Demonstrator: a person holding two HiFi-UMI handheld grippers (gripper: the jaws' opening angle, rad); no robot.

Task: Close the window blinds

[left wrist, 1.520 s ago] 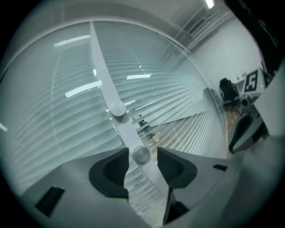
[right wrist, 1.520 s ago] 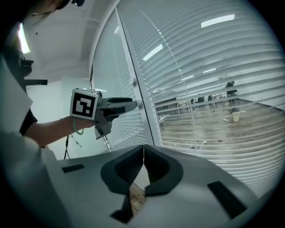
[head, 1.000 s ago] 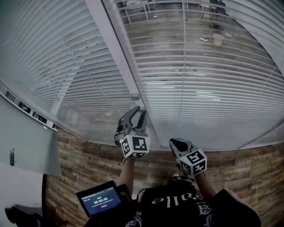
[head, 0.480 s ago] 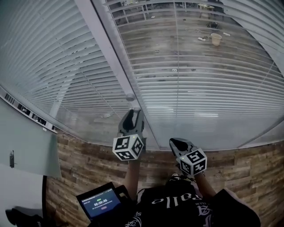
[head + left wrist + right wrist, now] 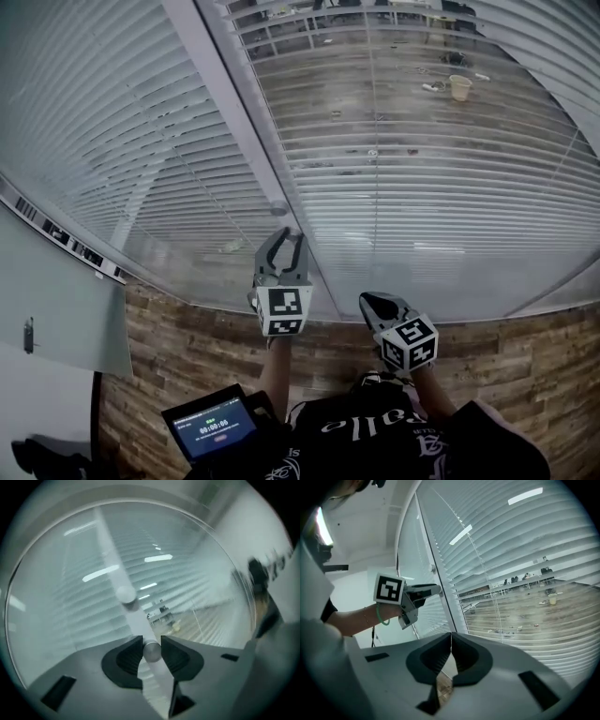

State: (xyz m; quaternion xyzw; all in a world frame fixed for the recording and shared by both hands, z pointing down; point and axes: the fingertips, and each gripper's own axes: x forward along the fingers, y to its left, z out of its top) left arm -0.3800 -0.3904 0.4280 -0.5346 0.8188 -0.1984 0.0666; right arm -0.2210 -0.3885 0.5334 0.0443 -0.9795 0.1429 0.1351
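Slatted blinds (image 5: 422,169) hang over the window on both sides of a pale upright frame (image 5: 244,122) that carries a small round knob (image 5: 278,208). My left gripper (image 5: 284,236) points at the frame just under that knob. In the left gripper view its jaws (image 5: 151,645) are closing. A pale rod with a round grey end (image 5: 151,652) sits between the pads and touches both. My right gripper (image 5: 371,301) is lower and to the right, away from the blinds. It (image 5: 450,637) is shut with nothing in it. The left gripper (image 5: 433,590) also shows in the right gripper view.
A tablet with a timer screen (image 5: 211,427) is at my lower left. Wood-pattern floor (image 5: 525,366) runs under the window. A grey panel (image 5: 56,309) stands at the left. A paper cup (image 5: 459,86) lies beyond the slats.
My left gripper has turned about its own axis and now sits upright under the knob, with its jaws a little narrower. The right gripper has stayed where it was.
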